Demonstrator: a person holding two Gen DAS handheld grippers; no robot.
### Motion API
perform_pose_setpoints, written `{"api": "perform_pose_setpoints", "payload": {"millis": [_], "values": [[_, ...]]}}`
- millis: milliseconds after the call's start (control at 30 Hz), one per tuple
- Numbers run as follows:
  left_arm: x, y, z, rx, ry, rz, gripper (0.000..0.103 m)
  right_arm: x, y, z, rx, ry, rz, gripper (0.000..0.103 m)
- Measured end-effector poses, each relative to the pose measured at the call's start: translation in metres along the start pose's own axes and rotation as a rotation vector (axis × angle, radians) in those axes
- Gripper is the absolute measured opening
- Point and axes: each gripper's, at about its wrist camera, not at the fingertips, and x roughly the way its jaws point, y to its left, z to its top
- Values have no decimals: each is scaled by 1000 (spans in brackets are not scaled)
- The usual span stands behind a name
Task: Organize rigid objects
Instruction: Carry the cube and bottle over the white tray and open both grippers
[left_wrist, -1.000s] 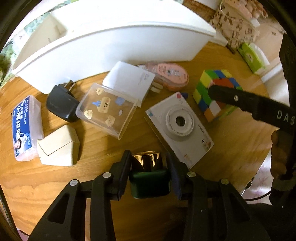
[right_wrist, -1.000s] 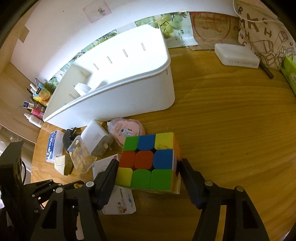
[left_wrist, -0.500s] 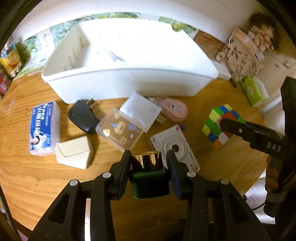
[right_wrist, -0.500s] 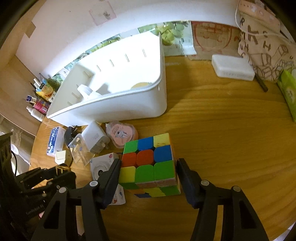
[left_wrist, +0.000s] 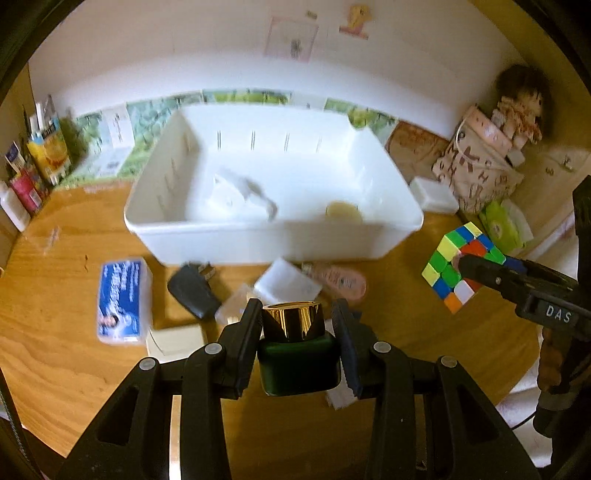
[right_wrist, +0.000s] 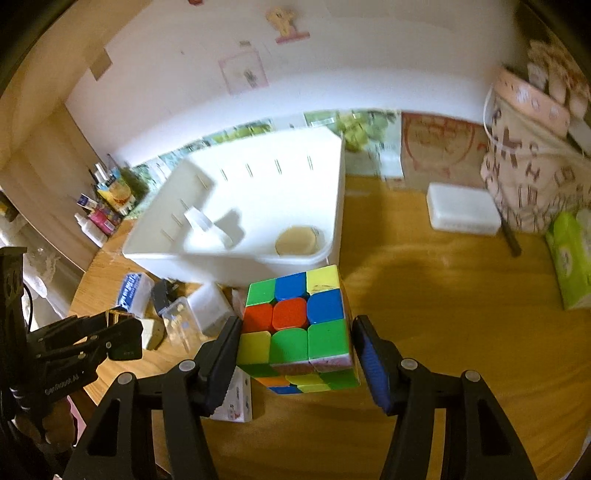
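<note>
Your left gripper (left_wrist: 297, 334) is pinching a small green bottle with a gold cap (left_wrist: 295, 349), upright between the pads and lifted clear of the bench (left_wrist: 55, 332). Your right gripper (right_wrist: 295, 345) is clamped on the puzzle cube (right_wrist: 295, 328), which is also off the bench. The white bin (left_wrist: 273, 236) lies straight ahead of both grippers, its long side facing you and its open top below them. The bottle sits in front of the middle of the bin's near wall; the cube is off its right corner, so I judge the left hand has the more direct drop. Other loose items remain on the bench just before the bin.
</note>
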Motion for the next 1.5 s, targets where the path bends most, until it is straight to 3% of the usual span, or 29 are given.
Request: {"api": "perform_pose_setpoints", "payload": {"millis": [333,733,967,1200,1500], "values": [[-13,-6,43,0,-111,31,42,-22,5,37,-28,-119,14,61],[-9,20,110,-47,-242,58,42,-16,10,71,-39,-229,22,61],[6,36,130,-47,-252,106,42,-2,17,80,-53,-283,59,61],[25,53,142,-73,-232,108,42,11,22,84,-73,-335,80,61],[51,62,151,-81,-177,96,42,35,27,90,-64,-328,82,61]]}}
